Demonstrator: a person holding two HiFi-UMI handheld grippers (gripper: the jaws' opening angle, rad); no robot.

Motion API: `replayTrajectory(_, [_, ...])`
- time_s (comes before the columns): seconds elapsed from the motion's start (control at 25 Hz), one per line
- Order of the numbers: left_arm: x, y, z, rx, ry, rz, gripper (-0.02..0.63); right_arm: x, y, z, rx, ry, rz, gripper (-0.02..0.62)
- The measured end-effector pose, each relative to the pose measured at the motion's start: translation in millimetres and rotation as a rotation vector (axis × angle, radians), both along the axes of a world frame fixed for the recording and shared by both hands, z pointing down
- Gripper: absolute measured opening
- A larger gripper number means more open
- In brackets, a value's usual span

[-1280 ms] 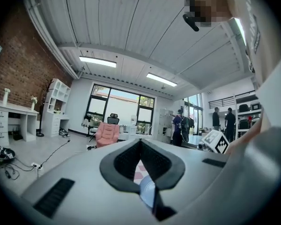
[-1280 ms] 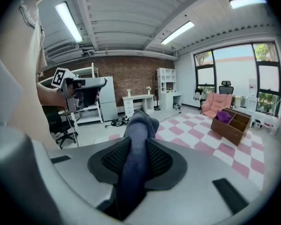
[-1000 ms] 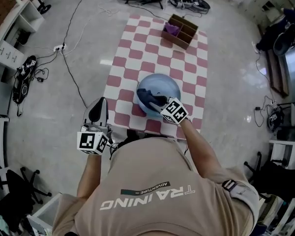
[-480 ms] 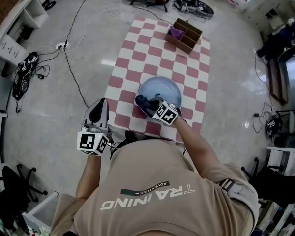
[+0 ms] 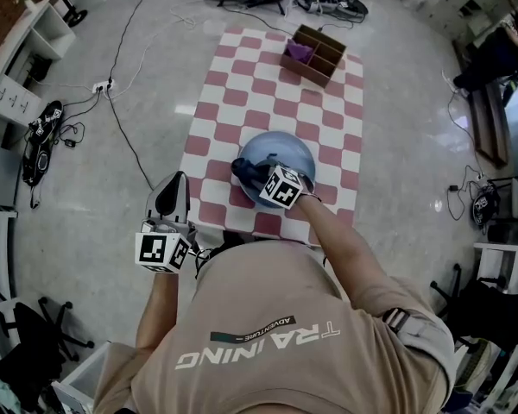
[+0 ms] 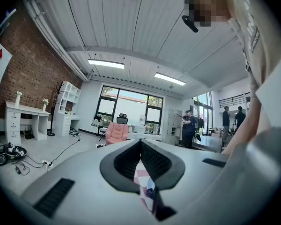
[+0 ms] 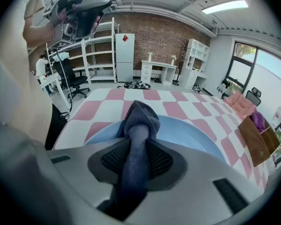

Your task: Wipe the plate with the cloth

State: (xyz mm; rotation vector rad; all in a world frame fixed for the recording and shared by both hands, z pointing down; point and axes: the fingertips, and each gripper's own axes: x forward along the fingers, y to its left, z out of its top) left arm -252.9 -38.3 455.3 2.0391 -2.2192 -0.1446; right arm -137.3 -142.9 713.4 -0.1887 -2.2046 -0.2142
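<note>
Plate point(image 5: 292, 147): blue, nothing holding it.
Right gripper point(image 7: 139, 149): clamps cloth point(image 7: 139, 118) at plate's near rim.
Left gripper point(image 6: 140, 142): closed, empty, off plate.
Risk: plate likely slides under wiping.

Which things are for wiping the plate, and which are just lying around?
For the job:
blue plate
dark cloth
right gripper, shut on the cloth

Just lying about:
wooden box
purple thing inside it
floor cables
left gripper, empty
</note>
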Motion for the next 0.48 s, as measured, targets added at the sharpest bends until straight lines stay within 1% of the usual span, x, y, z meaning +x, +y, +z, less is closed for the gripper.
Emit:
replayTrajectory(0.32, [-0.5,-12.6,-0.7,-0.002,-0.007,-0.001,0.012,-12.7,-25.4,1.3,0.027,0.031,0.001,0.117])
replayTrajectory(0.48, [-1.0,-22.6,-2.1,-0.003,-0.009,0.006,0.012,-17.5,-41.8,0.7,0.037,0.028,0.036,0.120])
